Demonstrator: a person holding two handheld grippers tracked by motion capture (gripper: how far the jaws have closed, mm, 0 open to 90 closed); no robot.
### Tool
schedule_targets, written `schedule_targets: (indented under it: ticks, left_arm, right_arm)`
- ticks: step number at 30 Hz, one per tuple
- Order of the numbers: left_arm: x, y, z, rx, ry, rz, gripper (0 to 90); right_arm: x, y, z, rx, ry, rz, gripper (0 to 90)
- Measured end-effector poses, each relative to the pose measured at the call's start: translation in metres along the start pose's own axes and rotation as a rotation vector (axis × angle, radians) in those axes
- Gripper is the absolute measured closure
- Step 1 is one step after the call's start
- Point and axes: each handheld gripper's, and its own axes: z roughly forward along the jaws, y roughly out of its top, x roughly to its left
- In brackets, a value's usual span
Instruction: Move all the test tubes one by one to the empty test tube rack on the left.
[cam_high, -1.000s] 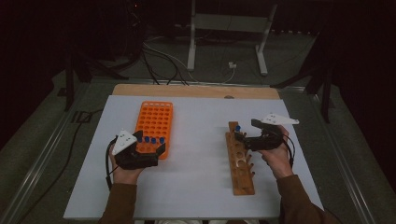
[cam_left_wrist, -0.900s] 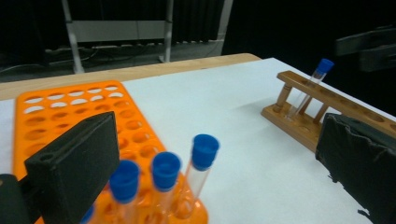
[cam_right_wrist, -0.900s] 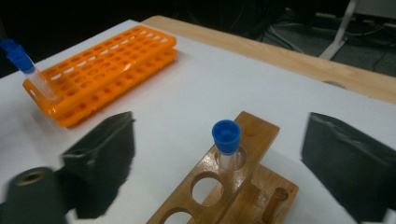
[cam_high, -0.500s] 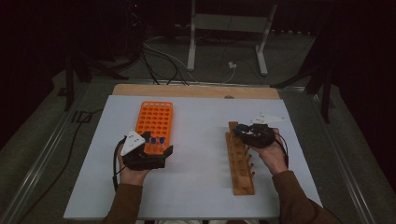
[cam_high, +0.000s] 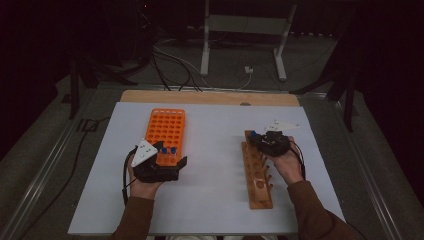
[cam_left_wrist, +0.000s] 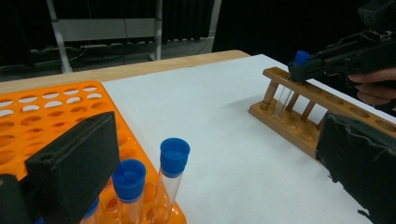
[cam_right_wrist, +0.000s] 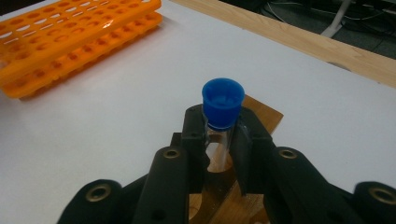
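White counter (cam_high: 220, 200), dark room: my right hand-held gripper (cam_right_wrist: 218, 133) has just closed, now clamped on the blue-capped test tube (cam_right_wrist: 222, 103) standing in the wooden rack's (cam_high: 257, 192) far-end hole. My left hand-held gripper (cam_left_wrist: 210, 154) stands apart at the orange rack (cam_left_wrist: 42, 112); I judge the tube ready for lifting.

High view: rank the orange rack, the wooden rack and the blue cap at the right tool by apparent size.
1. orange rack
2. wooden rack, longer but narrower, so this is close
3. blue cap, by far the smallest

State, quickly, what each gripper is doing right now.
Left gripper: open, jaws either side of blue-capped tubes.
Right gripper: just closed on a blue-capped test tube.
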Motion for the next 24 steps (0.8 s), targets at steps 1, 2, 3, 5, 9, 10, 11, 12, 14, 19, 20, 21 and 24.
schedule_targets:
  ticks: [1, 2, 3, 5, 9, 10, 11, 12, 14, 19, 20, 21, 24]
  left_arm:
    - [0.0, 0.0, 0.0, 0.0, -0.001, 0.001, 0.8]
    - [0.0, 0.0, 0.0, 0.0, -0.001, 0.001, 0.8]
    - [-0.001, 0.0, 0.0, 0.0, -0.002, 0.001, 0.8]
    - [-0.001, 0.0, 0.0, -0.001, -0.003, 0.001, 0.8]
    - [-0.002, 0.0, 0.001, -0.002, -0.005, 0.0, 0.8]
    - [-0.002, 0.0, 0.001, -0.002, -0.007, -0.001, 0.8]
    - [-0.003, 0.001, 0.001, 0.0, -0.008, 0.0, 0.8]
    - [-0.003, 0.001, 0.001, 0.0, -0.009, 0.001, 0.9]
    - [-0.005, 0.002, 0.002, 0.001, -0.011, 0.004, 0.8]
    - [-0.009, 0.005, 0.005, 0.0, -0.019, 0.016, 0.8]
    - [-0.009, 0.006, 0.005, -0.003, -0.019, 0.017, 0.8]
    - [-0.009, 0.007, 0.005, -0.005, -0.019, 0.019, 0.9]
    - [-0.011, 0.011, 0.006, -0.012, -0.019, 0.024, 0.9]
  right_arm:
    - [0.0, 0.0, 0.0, 0.001, 0.0, -0.002, 76.8]
    - [0.0, 0.0, 0.0, 0.001, 0.001, -0.002, 76.9]
    - [0.0, 0.0, -0.001, 0.001, 0.0, -0.001, 76.9]
    - [-0.001, 0.0, -0.002, -0.005, -0.005, 0.006, 76.9]
    - [0.0, 0.001, -0.005, -0.017, -0.007, 0.001, 76.9]
    - [0.001, 0.002, -0.006, -0.021, -0.007, 0.0, 77.0]
    - [0.001, 0.003, -0.007, -0.025, -0.007, -0.001, 77.0]
    - [0.002, 0.004, -0.009, -0.03, -0.006, -0.002, 77.0]
    - [0.002, 0.005, -0.011, -0.033, -0.01, 0.001, 77.0]
    - [0.002, 0.013, -0.02, -0.054, -0.007, -0.002, 77.0]
    - [0.003, 0.014, -0.021, -0.056, -0.008, -0.003, 77.0]
    - [0.003, 0.015, -0.022, -0.055, -0.009, -0.004, 77.0]
    - [0.004, 0.019, -0.027, -0.059, -0.011, -0.011, 77.0]
